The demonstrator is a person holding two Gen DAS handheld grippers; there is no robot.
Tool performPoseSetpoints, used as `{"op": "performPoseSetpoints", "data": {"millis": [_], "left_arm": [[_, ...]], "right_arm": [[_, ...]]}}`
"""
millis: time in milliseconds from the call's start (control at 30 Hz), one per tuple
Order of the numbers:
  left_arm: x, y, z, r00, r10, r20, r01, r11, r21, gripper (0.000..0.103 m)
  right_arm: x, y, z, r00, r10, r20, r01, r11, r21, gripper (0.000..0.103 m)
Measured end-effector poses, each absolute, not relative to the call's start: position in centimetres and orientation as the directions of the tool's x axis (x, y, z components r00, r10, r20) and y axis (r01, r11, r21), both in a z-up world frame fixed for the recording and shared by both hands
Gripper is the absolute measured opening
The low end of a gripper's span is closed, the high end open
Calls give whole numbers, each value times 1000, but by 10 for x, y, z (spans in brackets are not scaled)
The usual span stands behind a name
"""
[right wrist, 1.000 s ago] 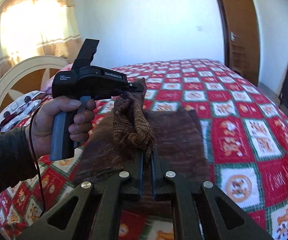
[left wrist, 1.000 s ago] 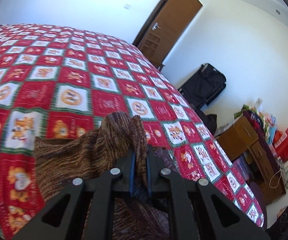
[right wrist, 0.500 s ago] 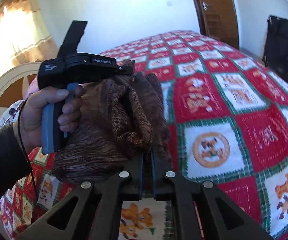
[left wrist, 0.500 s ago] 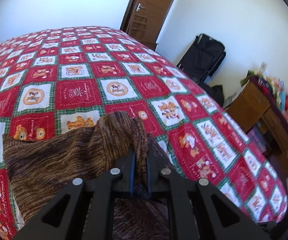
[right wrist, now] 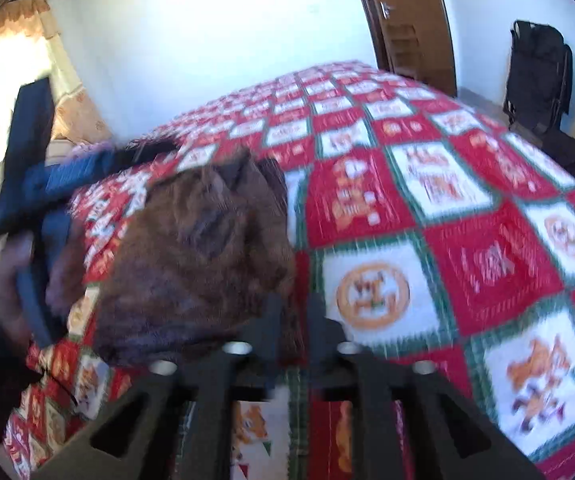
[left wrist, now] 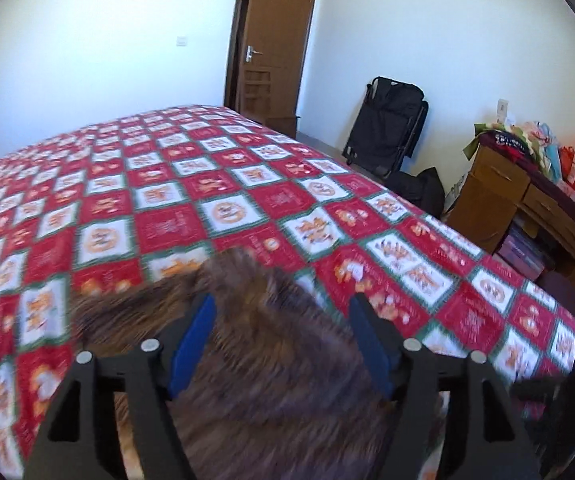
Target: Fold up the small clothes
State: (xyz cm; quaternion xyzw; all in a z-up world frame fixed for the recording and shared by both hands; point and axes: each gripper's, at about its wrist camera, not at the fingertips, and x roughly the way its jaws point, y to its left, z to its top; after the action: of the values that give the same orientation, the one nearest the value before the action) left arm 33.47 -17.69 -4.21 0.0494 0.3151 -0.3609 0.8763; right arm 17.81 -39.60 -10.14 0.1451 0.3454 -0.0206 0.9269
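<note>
Both grippers are working over the brown knit garment [left wrist: 271, 376]; the left gripper [left wrist: 281, 316] is standing with its jaws spread wide, gripping nothing, the garment lying bunched on the bedspread [left wrist: 247, 200] beneath and between them; the right gripper [right wrist: 291, 312] is showing only a narrow gap, the blur hiding whether it is pinching the garment's edge just left of its tips.

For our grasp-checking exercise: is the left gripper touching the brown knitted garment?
Cannot tell. In the left wrist view the left gripper stands wide open with the brown knitted garment between its fingers, but motion blur hides any contact or gap.
</note>
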Motion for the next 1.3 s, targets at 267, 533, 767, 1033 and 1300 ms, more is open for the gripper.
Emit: {"op": "performPoseSetpoints", "data": {"millis": [267,533,767,1033,1300], "left_arm": [[296,-114,-76,593,-558,-580,567,801,-191,86],[290,-112,-121,526,-534,-662,532,814,-234,86],[301,-113,-135,450,-561,-695,537,792,-291,89],[299,-119,-136,447,-556,-701,562,784,-264,95],[295,-106,-138,437,-594,-675,552,770,-319,95]], "right_arm": [[257,-363,-64,792,145,-593,-35,981,193,89],[359,-363,-104,641,179,-746,-2,973,231,10],[340,-394,-115,671,79,-737,126,968,218,5],[331,-407,-116,665,146,-733,128,944,303,7],[250,-407,-94,697,232,-678,32,935,354,53]]}}
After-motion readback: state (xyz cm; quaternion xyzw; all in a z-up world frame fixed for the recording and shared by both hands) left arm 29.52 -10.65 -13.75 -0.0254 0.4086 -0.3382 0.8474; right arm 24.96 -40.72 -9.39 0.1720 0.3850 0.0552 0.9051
